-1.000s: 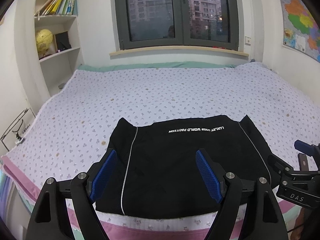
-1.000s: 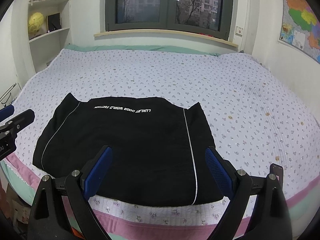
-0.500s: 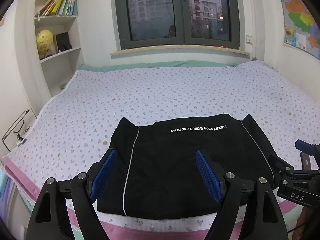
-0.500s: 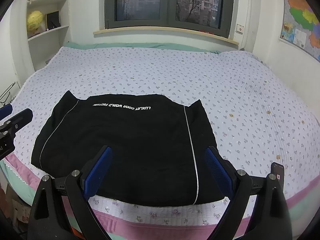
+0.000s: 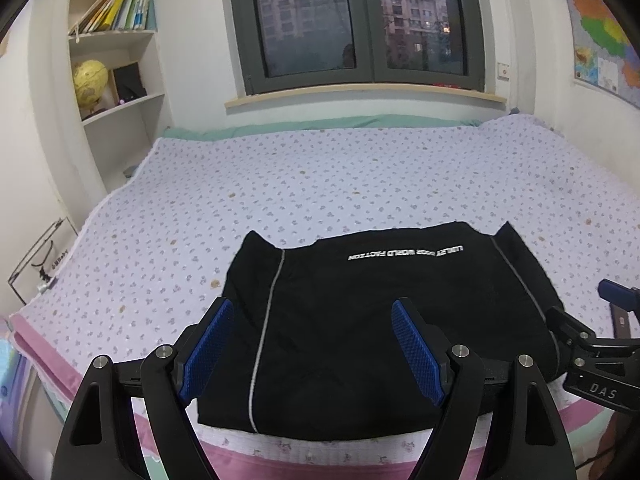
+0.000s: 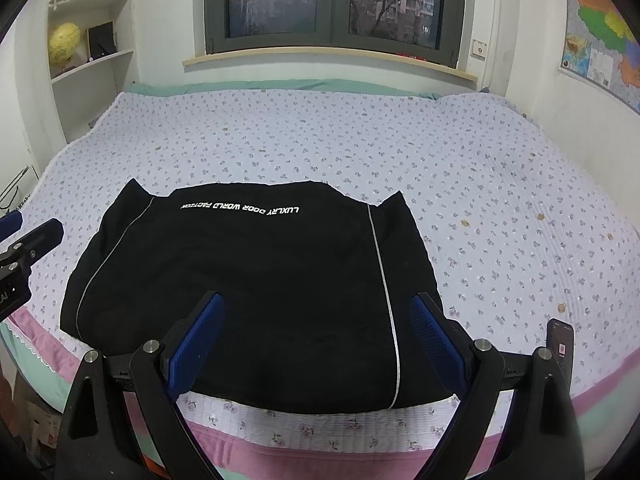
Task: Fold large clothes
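A black garment (image 5: 360, 320) with white piping and white lettering lies folded into a rectangle near the front edge of the bed; it also shows in the right wrist view (image 6: 256, 280). My left gripper (image 5: 312, 344) is open and empty, held above the garment's near left part. My right gripper (image 6: 316, 340) is open and empty, held above the garment's near right part. The right gripper's body shows at the right edge of the left wrist view (image 5: 592, 360). The left gripper's body shows at the left edge of the right wrist view (image 6: 24, 256).
The bed (image 5: 360, 184) has a floral quilt and a pink front edge (image 6: 360, 444). A phone (image 6: 560, 344) lies on the bed's front right. A bookshelf with a globe (image 5: 90, 80) stands at the left. A window (image 5: 352, 20) is behind, a map (image 6: 600, 32) on the right wall.
Both grippers have drawn back and risen slightly from the garment; it sits a little farther away in both views. The garment has not moved.
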A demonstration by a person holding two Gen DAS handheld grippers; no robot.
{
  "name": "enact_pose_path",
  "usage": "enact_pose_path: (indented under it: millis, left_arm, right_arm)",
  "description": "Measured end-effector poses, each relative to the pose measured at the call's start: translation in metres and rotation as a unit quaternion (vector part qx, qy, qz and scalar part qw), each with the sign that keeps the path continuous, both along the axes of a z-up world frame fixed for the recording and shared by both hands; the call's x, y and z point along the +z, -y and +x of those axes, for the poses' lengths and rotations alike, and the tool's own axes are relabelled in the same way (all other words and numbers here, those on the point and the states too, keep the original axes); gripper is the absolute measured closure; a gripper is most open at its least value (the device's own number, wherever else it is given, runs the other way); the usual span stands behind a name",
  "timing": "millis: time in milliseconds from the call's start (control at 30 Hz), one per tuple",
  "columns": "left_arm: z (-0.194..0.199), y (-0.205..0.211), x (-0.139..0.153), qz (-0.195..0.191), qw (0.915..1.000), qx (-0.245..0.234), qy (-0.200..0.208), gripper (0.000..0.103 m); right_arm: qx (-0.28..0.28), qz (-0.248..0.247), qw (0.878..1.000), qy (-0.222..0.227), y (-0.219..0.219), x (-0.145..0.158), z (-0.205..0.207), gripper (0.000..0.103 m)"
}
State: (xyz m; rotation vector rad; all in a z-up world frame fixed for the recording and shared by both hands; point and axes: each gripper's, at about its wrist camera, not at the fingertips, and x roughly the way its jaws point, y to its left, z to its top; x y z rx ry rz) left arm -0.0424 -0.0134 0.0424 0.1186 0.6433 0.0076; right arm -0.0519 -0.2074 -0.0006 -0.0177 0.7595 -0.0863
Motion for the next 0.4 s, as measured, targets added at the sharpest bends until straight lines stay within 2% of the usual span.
enact_pose_path:
  millis: [233, 333, 400]
  left_arm:
    - [0.008, -0.004, -0.007, 0.012, 0.9997, 0.022, -0.004, 0.021]
    - [0.01, -0.006, -0.011, 0.053, 0.9971, 0.053, 0.013, 0.021]
    - [0.012, -0.01, -0.013, 0.057, 0.9964, 0.061, 0.013, 0.021]
  right_arm:
    - [0.003, 0.0, 1.0, -0.009, -0.001, -0.006, 0.005, 0.008]
    - [0.007, -0.002, 1.0, -0.013, -0.003, -0.008, 0.007, 0.008]
    - [0.007, -0.008, 1.0, -0.014, -0.005, -0.009, 0.008, 0.008]
